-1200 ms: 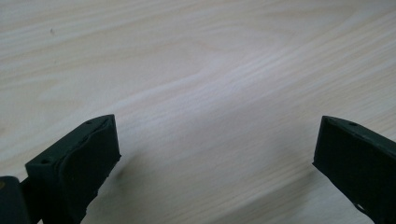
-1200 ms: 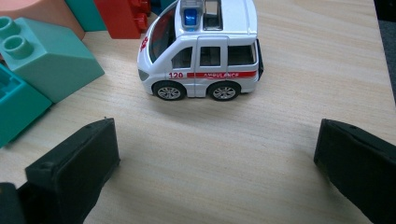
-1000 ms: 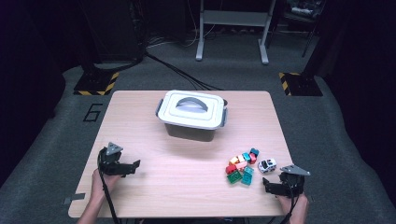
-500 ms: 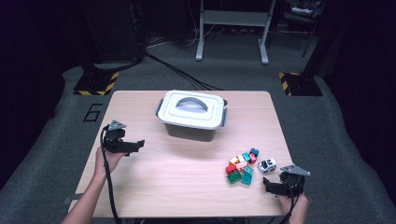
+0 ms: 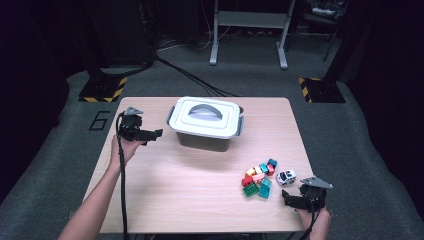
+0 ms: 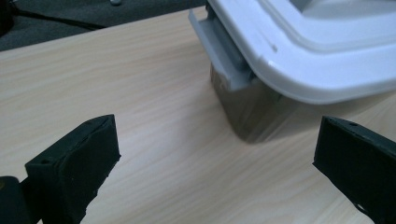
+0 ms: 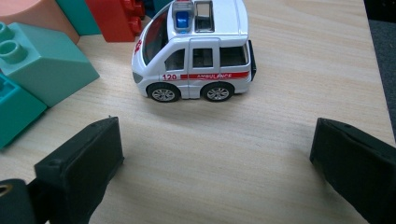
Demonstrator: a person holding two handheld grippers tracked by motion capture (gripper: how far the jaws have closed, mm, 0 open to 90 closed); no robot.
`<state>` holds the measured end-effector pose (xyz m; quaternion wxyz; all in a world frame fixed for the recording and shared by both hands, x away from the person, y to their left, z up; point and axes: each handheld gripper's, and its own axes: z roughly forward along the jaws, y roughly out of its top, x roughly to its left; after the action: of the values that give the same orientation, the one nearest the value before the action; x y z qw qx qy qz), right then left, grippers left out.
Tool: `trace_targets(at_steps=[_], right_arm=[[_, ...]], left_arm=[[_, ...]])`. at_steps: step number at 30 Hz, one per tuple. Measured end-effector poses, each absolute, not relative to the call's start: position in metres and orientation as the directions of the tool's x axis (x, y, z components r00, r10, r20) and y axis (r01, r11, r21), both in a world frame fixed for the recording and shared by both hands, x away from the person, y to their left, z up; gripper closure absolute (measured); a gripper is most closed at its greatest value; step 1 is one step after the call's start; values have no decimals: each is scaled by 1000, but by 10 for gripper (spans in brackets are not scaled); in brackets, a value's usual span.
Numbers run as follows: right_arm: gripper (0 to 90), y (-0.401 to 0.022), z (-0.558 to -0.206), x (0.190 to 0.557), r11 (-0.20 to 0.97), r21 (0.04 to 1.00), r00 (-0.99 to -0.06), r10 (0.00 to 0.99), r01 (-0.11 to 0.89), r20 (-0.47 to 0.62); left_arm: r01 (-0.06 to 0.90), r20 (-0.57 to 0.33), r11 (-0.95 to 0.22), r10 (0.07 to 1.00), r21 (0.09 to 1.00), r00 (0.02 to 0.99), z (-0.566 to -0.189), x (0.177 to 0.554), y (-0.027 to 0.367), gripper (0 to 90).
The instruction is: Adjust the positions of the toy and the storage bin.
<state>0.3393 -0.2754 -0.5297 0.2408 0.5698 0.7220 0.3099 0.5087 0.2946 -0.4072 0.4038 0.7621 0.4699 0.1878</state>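
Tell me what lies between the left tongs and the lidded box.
Nothing: bare table separates the open left tongs from the box and its side latch, as the left gripper view shows.

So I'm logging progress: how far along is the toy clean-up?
Nothing done: the white-lidded grey plastic box is closed, and the coloured blocks and white toy ambulance lie on the table. The open left gripper nears its latch; opening and loading remain.

Bin (image 6: 299, 60) cut off by top/right edge in left gripper view; blocks (image 7: 42, 65) cropped at right gripper view's left.
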Motion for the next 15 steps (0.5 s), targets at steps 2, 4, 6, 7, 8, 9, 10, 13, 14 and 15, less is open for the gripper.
trace_targets(at_steps=[2, 4, 6, 7, 8, 9, 10, 13, 14, 15], right_arm=[[26, -275, -529, 339, 148, 721, -222, 975, 677, 8], [31, -275, -529, 338, 145, 721, -219, 976, 677, 10], [32, -275, -529, 339, 148, 722, -221, 975, 675, 7], [32, -276, -530, 339, 153, 724, -225, 974, 672, 3], [33, -276, -529, 339, 152, 724, -224, 975, 672, 4], [37, -276, -529, 339, 149, 725, -221, 975, 672, 4], [39, -276, -529, 339, 148, 726, -220, 976, 672, 4], [45, -276, -529, 339, 149, 726, -217, 976, 671, 1], [47, -276, -529, 339, 143, 727, -212, 977, 671, 3], [49, -276, -529, 339, 143, 728, -211, 977, 671, 3]], left_arm=[[561, -88, -234, 869, 794, 487, -404, 515, 290, 2], [565, -88, -234, 870, 792, 484, -403, 521, 286, 5], [570, -105, -222, 869, 791, 484, -403, 529, 282, 10], [573, -111, -219, 868, 790, 484, -403, 531, 281, 16], [575, -127, -206, 866, 792, 484, -403, 535, 279, 22], [580, -134, -206, 862, 788, 488, -403, 538, 278, 23], [587, -146, -204, 857, 784, 493, -403, 541, 276, 25], [581, -128, -219, 859, 784, 496, -403, 545, 269, 43], [582, -126, -232, 852, 780, 508, -403, 547, 267, 53], [582, -136, -233, 843, 779, 520, -403, 549, 263, 86]])
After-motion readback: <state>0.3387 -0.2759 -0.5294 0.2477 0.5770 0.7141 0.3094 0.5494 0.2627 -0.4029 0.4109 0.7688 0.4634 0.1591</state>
